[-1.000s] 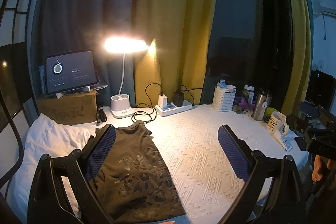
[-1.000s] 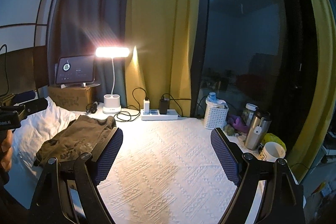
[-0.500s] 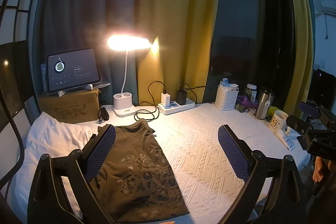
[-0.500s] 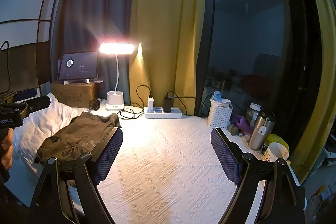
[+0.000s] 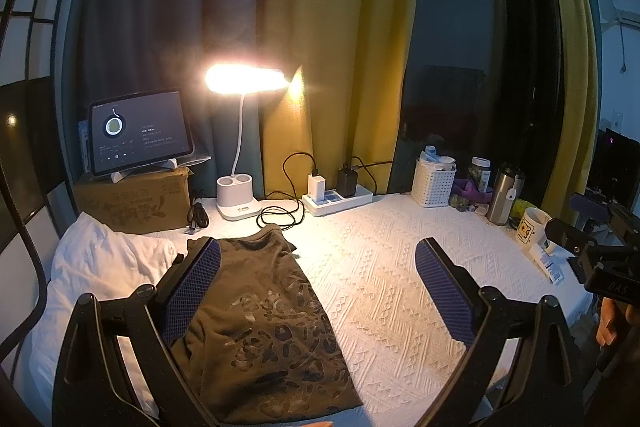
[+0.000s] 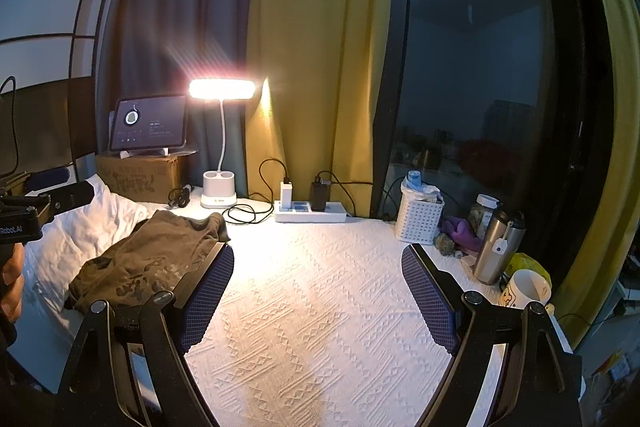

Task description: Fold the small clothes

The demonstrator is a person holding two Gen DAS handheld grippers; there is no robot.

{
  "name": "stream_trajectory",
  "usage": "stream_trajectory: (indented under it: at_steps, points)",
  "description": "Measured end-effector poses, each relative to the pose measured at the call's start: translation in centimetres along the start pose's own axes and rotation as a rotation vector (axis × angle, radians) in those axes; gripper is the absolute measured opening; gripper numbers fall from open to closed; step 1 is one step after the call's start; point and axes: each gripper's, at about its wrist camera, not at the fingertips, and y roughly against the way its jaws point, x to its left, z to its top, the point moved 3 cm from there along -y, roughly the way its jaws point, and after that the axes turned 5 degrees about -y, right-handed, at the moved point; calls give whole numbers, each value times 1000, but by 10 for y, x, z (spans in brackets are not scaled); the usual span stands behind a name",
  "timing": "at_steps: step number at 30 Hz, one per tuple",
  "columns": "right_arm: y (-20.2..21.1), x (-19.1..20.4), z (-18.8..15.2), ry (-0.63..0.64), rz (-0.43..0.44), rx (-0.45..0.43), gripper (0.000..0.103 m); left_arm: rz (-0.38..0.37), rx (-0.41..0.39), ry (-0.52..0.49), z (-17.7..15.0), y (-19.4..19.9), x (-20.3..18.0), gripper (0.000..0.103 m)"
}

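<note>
White bedspread (image 6: 320,287), right-view-only purple cloth (image 6: 460,229)

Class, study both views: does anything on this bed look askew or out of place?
Yes: the shirt is not flat. Its left part rides up on the white pillow, and its top edge near the cable is bunched. Nothing looks spilled or damaged.

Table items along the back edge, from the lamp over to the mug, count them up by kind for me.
Desk lamp: 1
Power strip: 1
Chargers plugged into it: 2
White basket: 1
Jar: 1
Steel tumbler: 1
Mug: 1
Total: 8
</note>
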Motion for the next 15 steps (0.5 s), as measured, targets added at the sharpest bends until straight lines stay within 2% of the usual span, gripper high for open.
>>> stream_trajectory:
  at_steps: [15]
  points:
    - [-1,0,-2,0,-3,3,87,-2,2,0,0,-1,0,97]
